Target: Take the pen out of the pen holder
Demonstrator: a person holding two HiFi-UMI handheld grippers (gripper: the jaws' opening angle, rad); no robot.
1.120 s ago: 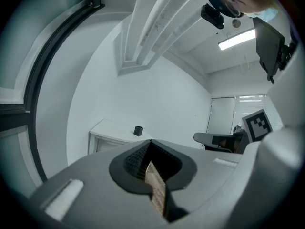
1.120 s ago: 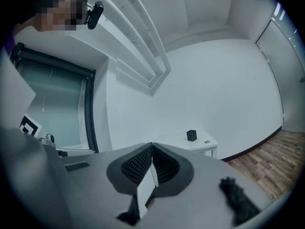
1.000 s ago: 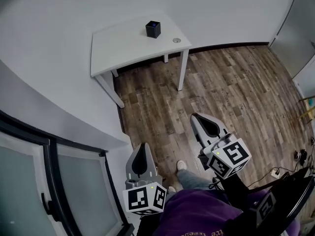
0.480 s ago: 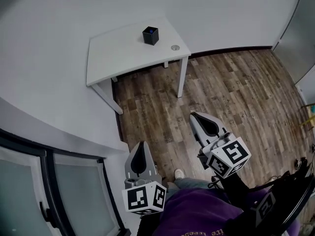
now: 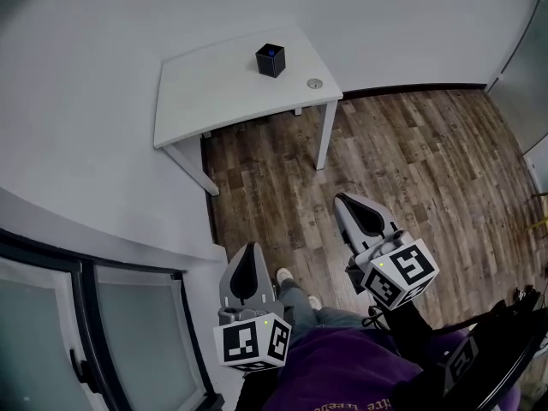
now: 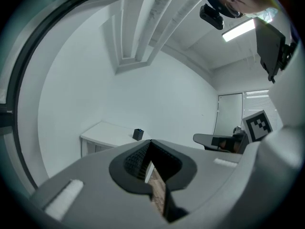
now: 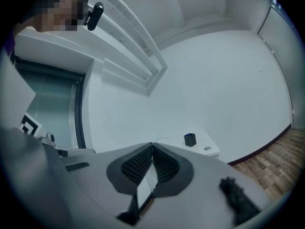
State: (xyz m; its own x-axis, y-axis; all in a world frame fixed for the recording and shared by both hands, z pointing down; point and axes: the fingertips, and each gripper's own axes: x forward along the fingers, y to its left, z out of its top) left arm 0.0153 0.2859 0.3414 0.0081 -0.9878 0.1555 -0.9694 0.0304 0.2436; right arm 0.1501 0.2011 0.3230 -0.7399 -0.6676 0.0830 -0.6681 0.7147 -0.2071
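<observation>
Holds left hand-held gripper (image 5: 250, 251) and right hand-held gripper (image 5: 344, 202) over floor (image 5: 411, 144), jaws pressed together, empty. Shows holder (image 5: 270, 62) with blue pen (image 5: 271, 53) on worktop (image 5: 214, 92), well apart from both.

Well ahead of the left gripper (image 5: 249, 251) and the right gripper (image 5: 344, 202), the pen holder (image 5: 270, 60) is showing only a blue speck, too small to tell. A round thing (image 5: 315, 83) beside it is lying too small to name. Behind them, purple clothing (image 5: 342, 375) is running off the lower edge.
</observation>
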